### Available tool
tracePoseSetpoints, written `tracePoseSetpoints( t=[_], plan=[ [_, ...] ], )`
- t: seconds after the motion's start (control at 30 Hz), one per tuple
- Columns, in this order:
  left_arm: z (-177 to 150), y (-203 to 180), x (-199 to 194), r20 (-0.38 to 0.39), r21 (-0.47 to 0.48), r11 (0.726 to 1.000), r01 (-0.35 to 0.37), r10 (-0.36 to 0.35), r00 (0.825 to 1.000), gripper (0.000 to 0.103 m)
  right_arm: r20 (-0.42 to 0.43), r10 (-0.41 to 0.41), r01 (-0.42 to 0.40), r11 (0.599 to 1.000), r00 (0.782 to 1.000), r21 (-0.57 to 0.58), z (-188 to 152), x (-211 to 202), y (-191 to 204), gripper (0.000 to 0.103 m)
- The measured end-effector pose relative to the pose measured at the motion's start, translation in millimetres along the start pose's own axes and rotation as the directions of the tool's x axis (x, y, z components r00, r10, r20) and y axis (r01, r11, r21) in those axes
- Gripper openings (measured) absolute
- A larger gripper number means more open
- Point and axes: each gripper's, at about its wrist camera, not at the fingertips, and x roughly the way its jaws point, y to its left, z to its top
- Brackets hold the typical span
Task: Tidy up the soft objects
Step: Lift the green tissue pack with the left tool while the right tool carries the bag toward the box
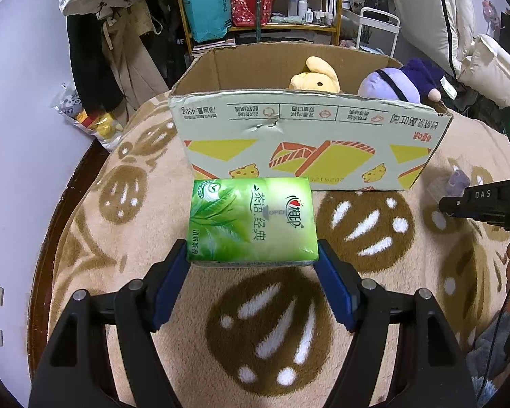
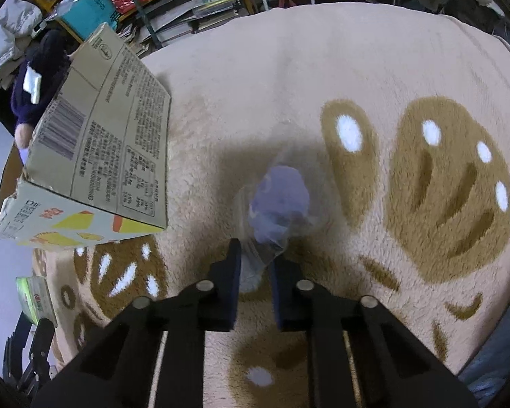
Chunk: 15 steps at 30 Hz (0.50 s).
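Observation:
My left gripper (image 1: 251,255) is shut on a green tissue pack (image 1: 251,219), held just above the blanket in front of an open cardboard box (image 1: 309,142). The box holds a yellow plush (image 1: 318,76) and a purple plush (image 1: 396,83). My right gripper (image 2: 255,258) is shut on the edge of a clear plastic bag with a small purple soft object (image 2: 280,197) inside, resting on the blanket to the right of the box (image 2: 95,156). The same bag (image 1: 457,183) and the right gripper's body show at the right of the left wrist view. The tissue pack (image 2: 35,297) shows at the left edge of the right wrist view.
A beige blanket with brown patterns (image 1: 272,333) covers the surface. Behind the box stand shelves with bags and bottles (image 1: 255,3), and hanging coats (image 1: 112,34) at the left. A bag with yellow items (image 1: 91,122) lies by the wall.

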Motion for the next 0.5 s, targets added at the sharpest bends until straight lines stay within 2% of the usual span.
tracePoseSetpoints(
  t=[0.17, 0.37, 0.5],
  plan=[
    [-0.4, 0.2, 0.7, 0.000, 0.004, 1.000, -0.003, 0.003, 1.000, 0.073, 0.031, -0.006, 0.007, 0.999, 0.999, -0.048, 3.3, -4.1, 6.6, 0.006],
    [0.2, 2.9, -0.7, 0.013, -0.008, 1.000, -0.018, 0.018, 1.000, 0.073, 0.077, -0.022, 0.030, 0.995, 0.997, -0.092, -0.3, -17.5, 16.4, 0.005],
    [1.6, 6.4, -4.5, 0.023, -0.020, 1.000, -0.022, 0.022, 0.999, 0.073, 0.114, -0.003, 0.016, 0.993, 0.993, -0.117, -2.8, -31.5, 25.1, 0.005]
  ],
)
